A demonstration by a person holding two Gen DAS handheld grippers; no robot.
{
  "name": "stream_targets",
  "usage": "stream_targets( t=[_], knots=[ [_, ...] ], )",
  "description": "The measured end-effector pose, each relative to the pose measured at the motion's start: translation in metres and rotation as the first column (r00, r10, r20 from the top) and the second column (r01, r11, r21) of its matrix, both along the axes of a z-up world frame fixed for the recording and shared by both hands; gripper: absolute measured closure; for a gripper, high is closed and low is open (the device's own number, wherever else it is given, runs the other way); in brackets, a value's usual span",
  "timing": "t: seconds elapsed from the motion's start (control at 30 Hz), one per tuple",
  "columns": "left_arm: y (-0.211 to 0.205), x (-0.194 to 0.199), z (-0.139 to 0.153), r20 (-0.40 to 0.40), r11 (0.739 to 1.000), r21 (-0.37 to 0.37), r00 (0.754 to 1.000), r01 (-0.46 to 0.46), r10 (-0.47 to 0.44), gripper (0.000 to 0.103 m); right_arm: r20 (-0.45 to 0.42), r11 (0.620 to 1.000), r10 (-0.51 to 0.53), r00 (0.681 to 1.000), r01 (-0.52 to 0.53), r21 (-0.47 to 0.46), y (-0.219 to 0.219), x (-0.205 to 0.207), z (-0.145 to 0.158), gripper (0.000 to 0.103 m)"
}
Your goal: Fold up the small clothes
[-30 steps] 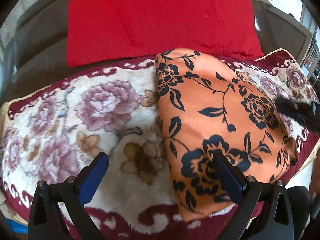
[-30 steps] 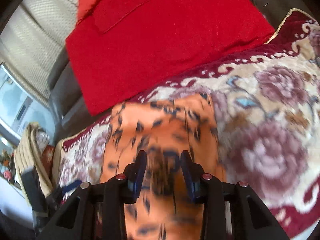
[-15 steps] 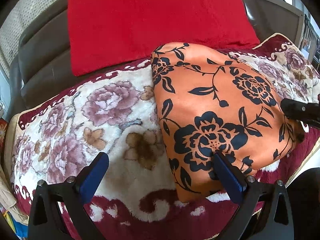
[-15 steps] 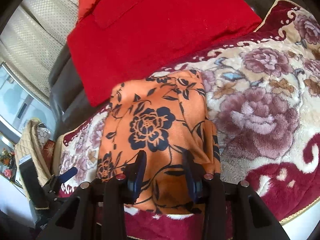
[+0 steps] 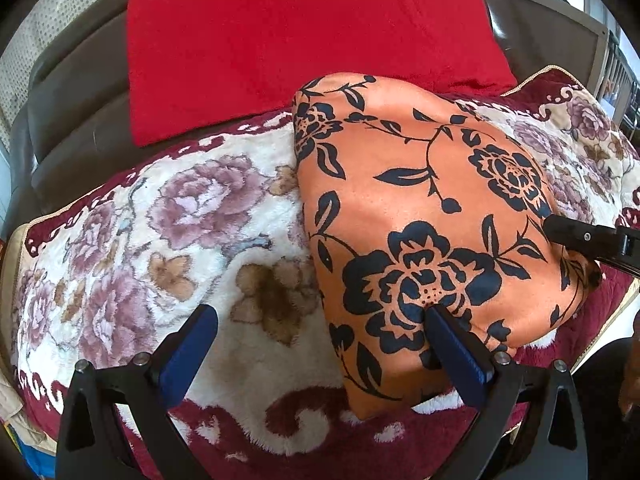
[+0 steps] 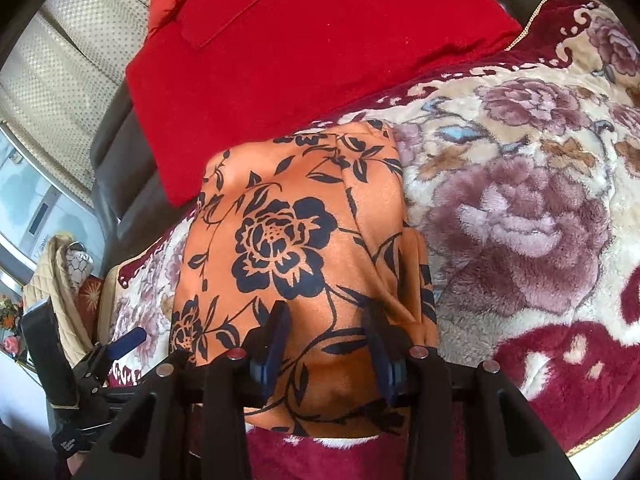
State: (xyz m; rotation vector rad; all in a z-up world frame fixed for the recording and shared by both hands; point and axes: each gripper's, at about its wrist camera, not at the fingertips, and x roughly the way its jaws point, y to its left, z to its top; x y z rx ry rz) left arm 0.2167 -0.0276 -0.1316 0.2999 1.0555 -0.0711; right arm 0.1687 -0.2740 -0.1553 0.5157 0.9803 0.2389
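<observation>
A folded orange garment with black flowers [image 5: 420,208] lies on a floral plush blanket [image 5: 192,216]; it also shows in the right wrist view [image 6: 296,240]. My left gripper [image 5: 320,320] is open and empty, its right finger over the garment's near edge. My right gripper [image 6: 326,320] holds the garment's near edge between its narrowed fingers. The right gripper shows at the garment's right side in the left wrist view [image 5: 592,236]. The left gripper shows at the far left in the right wrist view [image 6: 120,344].
A red cushion [image 5: 304,36] leans on the dark leather sofa back [image 5: 76,120] behind the blanket. The blanket's maroon border [image 6: 560,392] marks the seat's front edge. Furniture and a window [image 6: 36,200] stand off to the left.
Both grippers pulled back toward the front edge. The garment came along with the right gripper and settled flatter on the blanket.
</observation>
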Motion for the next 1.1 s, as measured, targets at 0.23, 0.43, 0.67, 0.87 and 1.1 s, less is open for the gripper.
stream_targets(
  t=[0.23,0.43,0.67,0.87,1.1],
  knots=[
    [-0.001,-0.001,0.0,-0.001,1.0,0.007,1.0,-0.005,0.005,0.0,0.01,1.0,-0.006,1.0,0.006,0.01,-0.001,-0.003,-0.001,0.059],
    [-0.001,-0.004,0.003,-0.003,1.0,0.017,1.0,-0.009,0.009,0.0,0.012,1.0,-0.004,1.0,0.004,0.002,0.0,-0.007,0.0,0.059],
    [-0.002,-0.004,0.01,0.002,0.998,0.066,1.0,0.006,-0.007,0.0,0.025,0.999,-0.005,1.0,0.004,0.042,-0.007,-0.008,0.013,0.06],
    [0.003,0.002,0.003,-0.016,0.999,0.043,1.0,0.002,-0.001,0.0,0.019,1.0,0.008,1.0,-0.008,0.023,0.0,0.002,0.008,0.059],
    [0.024,0.02,0.008,-0.095,0.996,-0.084,0.995,-0.043,0.035,0.0,0.03,0.998,0.013,0.999,-0.015,0.064,-0.009,0.004,0.009,0.058]
  ],
)
